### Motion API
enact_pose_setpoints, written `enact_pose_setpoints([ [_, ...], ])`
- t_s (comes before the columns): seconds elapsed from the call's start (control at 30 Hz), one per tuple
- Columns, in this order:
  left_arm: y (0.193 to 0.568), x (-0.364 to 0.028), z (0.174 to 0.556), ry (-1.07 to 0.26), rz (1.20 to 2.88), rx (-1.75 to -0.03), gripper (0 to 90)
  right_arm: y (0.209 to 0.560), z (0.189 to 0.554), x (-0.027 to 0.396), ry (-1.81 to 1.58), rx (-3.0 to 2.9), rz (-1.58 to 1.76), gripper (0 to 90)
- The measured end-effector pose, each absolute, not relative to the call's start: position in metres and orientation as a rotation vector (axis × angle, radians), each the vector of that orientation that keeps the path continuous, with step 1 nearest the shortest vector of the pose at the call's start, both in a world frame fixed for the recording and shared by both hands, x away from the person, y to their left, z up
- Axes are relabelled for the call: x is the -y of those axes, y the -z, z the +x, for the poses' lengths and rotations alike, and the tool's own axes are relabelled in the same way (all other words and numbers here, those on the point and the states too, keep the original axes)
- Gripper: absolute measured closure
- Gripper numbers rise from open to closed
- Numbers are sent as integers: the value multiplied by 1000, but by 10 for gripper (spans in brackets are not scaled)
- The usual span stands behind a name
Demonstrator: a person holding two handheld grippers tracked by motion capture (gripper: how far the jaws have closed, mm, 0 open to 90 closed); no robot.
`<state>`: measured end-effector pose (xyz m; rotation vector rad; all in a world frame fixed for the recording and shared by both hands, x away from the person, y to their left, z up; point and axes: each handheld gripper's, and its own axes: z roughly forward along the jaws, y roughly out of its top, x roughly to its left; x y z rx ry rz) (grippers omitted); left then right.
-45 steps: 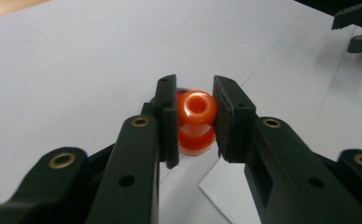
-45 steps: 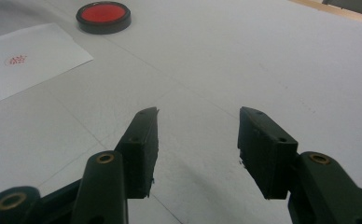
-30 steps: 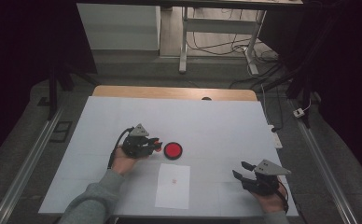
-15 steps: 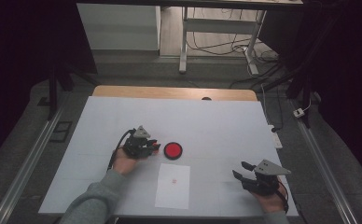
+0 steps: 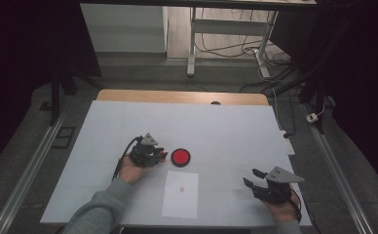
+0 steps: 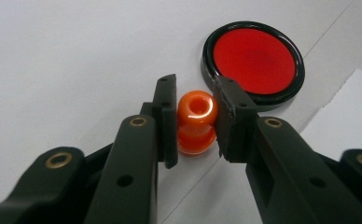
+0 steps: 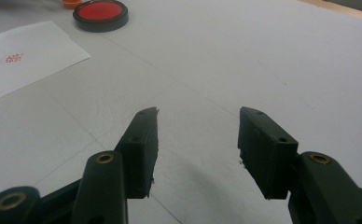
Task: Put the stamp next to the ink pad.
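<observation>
Now my left claw (image 6: 195,119) grips the orange stamp (image 6: 196,122) upright beside the red ink pad (image 6: 254,58), mid-worktop; my right claw (image 7: 198,149) rests open.

On the table (image 5: 226,122) the round ink pad (image 5: 180,157) lies near the middle, and the sheet of paper (image 5: 180,194) lies just before it on the person's side, apart from it. The left gripper (image 5: 154,156) sits just left of the ink pad with the small stamp (image 6: 196,122) upright between its jaws (the stamp beside the pad's rim, not on it). The right gripper (image 5: 255,181) rests well apart to the right of the paper, near the table's front edge.
</observation>
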<state>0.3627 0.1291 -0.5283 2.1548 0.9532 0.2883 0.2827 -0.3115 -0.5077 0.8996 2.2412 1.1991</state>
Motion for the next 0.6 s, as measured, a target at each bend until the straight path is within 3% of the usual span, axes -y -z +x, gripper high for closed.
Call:
enact_pose_setpoints([
  [0.1, 529, -128, 363, -292, 2159, -954, 671, 508, 283, 312, -1197, -2240, 901, 475],
  [0.37, 519, -129, 358, -310, 2072, -955, 364, 507, 283, 312, -1200, -2237, 904, 474],
  [0.6, 512, -132, 353, -308, 2023, -963, 266, 507, 283, 313, -1198, -2235, 903, 473],
])
